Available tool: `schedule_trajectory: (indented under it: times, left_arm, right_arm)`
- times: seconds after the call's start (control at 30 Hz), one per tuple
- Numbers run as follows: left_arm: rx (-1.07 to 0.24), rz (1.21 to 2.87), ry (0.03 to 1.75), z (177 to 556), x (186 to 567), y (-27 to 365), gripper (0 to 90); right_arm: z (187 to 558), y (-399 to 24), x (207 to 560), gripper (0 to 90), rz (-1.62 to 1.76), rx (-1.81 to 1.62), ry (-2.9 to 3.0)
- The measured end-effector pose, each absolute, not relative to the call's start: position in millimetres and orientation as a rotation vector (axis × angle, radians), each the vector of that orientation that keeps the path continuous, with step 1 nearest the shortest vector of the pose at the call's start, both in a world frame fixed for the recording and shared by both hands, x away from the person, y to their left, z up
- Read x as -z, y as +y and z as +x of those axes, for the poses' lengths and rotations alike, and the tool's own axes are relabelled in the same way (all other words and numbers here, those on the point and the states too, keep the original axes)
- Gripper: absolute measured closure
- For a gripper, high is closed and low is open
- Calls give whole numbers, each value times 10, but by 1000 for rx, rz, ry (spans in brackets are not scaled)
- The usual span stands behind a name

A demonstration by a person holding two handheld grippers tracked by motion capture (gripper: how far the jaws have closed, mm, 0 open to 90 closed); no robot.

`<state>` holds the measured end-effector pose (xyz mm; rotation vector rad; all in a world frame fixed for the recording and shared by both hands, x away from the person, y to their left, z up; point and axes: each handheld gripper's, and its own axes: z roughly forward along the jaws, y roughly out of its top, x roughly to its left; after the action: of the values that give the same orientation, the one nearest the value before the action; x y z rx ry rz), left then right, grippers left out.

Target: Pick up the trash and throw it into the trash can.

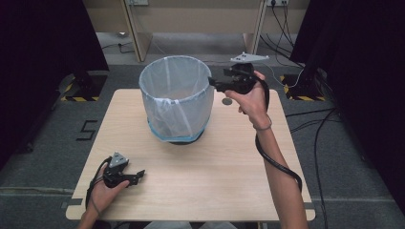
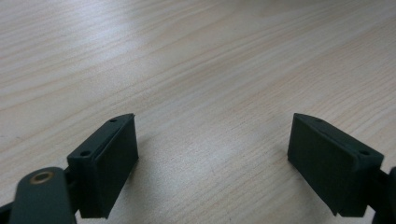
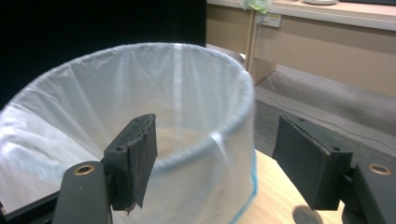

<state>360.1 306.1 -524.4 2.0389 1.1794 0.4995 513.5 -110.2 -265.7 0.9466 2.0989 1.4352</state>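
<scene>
1. Right gripper (image 1: 212, 82) is up at the near-right rim of the bin (image 1: 175, 98), held above the table (image 1: 224, 162). Its jaws are spread wide and hold nothing.
2. In the right gripper view, the rim and the white liner bag (image 3: 140, 93) sit dead ahead between the jaws. One jaw is over the bin's mouth, the other outside its wall, so it looks to be straddling the rim, though touching or just short I cannot tell.
3. The bin stands upright, mouth open to the ceiling, at the far middle of the table. The liner is folded over the rim, with a blue edge showing low on the outside.
4. Left gripper (image 1: 138, 174) lies low at the near-left corner, well apart from the bin, jaws wide and empty over bare wood.
5. So the right hand is far nearer; any work on the liner looks like its job.
6. A small round grey disc (image 1: 227, 101) lies on the table just below the right hand, nothing else between jaws and rim.
</scene>
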Motion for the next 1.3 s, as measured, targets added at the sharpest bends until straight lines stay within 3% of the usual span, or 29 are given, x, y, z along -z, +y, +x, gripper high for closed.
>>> schedule_trajectory:
  times: [0.6, 1.3]
  left_arm:
    - [-501, 2039, 1180, 3601, 5244, 3061, 151]
    - [-504, 2035, 1180, 3601, 5248, 3059, 151]
  right_arm:
    - [4976, -1707, 3062, 301, 1079, -1423, 2046]
    - [4798, -1910, 3656, 288, 1158, -1386, 2044]
